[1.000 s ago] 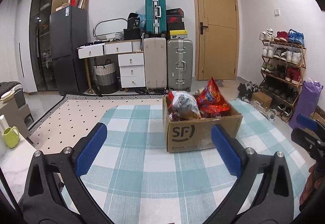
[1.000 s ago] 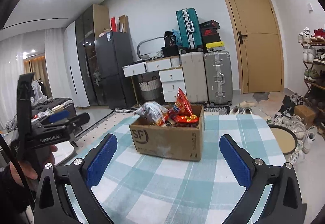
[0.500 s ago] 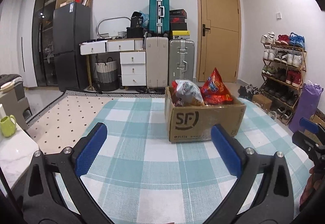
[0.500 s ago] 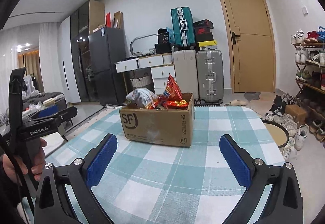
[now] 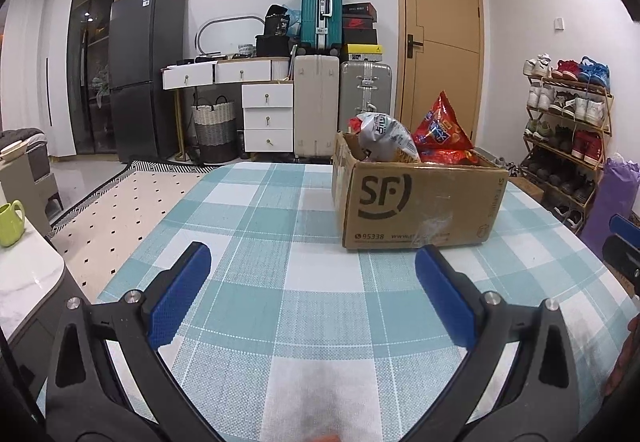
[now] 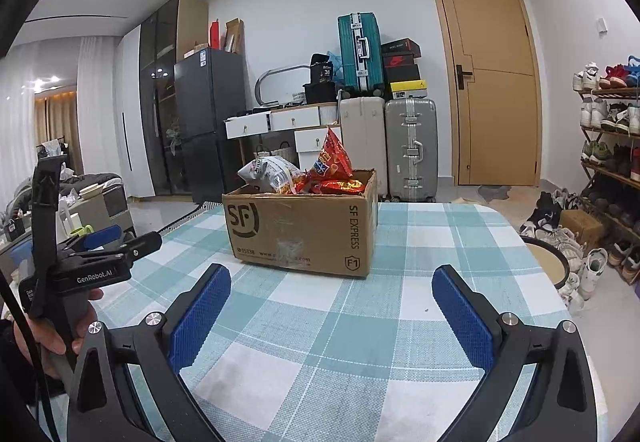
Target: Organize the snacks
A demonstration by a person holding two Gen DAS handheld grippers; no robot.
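Observation:
A brown cardboard box [image 5: 420, 201] marked SF stands on the checked tablecloth [image 5: 280, 282], also in the right wrist view [image 6: 300, 230]. It holds snack bags: a red bag [image 5: 440, 129] and a white-grey bag [image 5: 384, 133] stick out of the top; both show in the right wrist view, red [image 6: 334, 161] and white-grey [image 6: 268, 173]. My left gripper [image 5: 312, 266] is open and empty, low over the cloth, short of the box. My right gripper [image 6: 332, 294] is open and empty, in front of the box. The left gripper's body shows in the right wrist view [image 6: 92, 266].
Behind the table stand suitcases [image 5: 320, 17], white drawers [image 5: 268, 117], a black fridge [image 5: 144, 73] and a wooden door [image 5: 440, 41]. A shoe rack [image 5: 568, 129] is at the right. A green mug [image 5: 10, 222] sits on a side table at the left.
Both grippers have come lower and nearer to the table, so the box looks larger and more side-on. Both stay open and empty.

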